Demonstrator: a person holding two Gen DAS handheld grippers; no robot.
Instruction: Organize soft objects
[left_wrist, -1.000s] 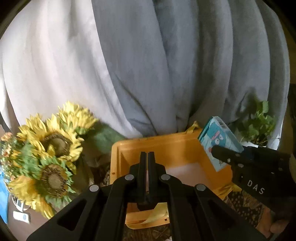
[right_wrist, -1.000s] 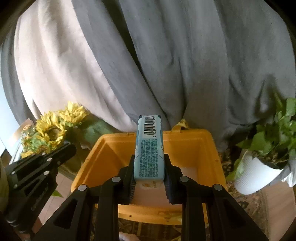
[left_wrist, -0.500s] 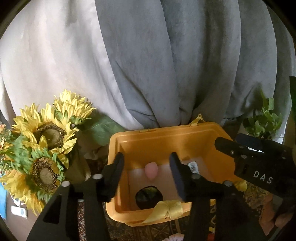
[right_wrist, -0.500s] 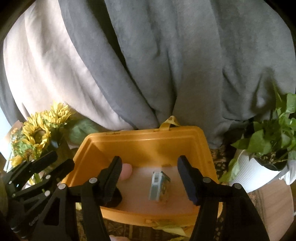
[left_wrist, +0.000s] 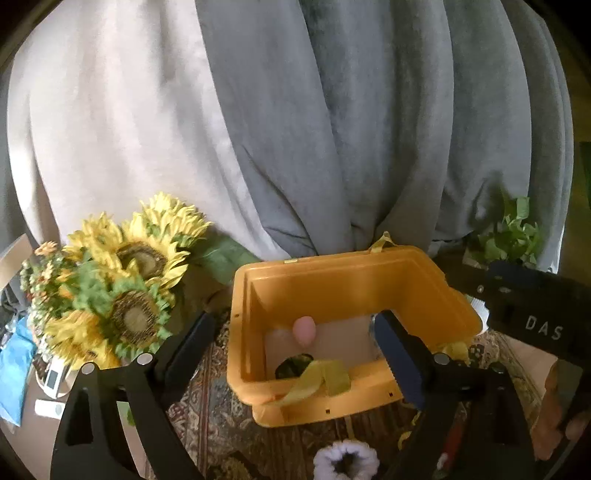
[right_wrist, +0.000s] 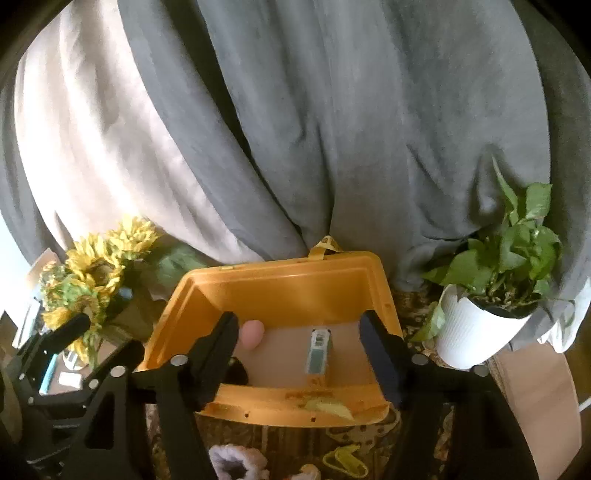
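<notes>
Release step, judged done: both jaws have just been opening, nothing between them; pack (right_wrist: 318, 350) and pink ball (left_wrist: 304, 329) lie loose in bin (right_wrist: 280, 275); next, lift clear of rim; then white scrunchie (left_wrist: 346, 460), on rug before bin, pinching softly.

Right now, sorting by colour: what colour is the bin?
Orange-yellow bin; clearest in the right wrist view.

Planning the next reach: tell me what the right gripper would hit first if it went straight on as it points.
Probably the blue packet on the floor of the yellow bin; it sits between the open fingers of the right gripper, though depth is unclear.
</notes>
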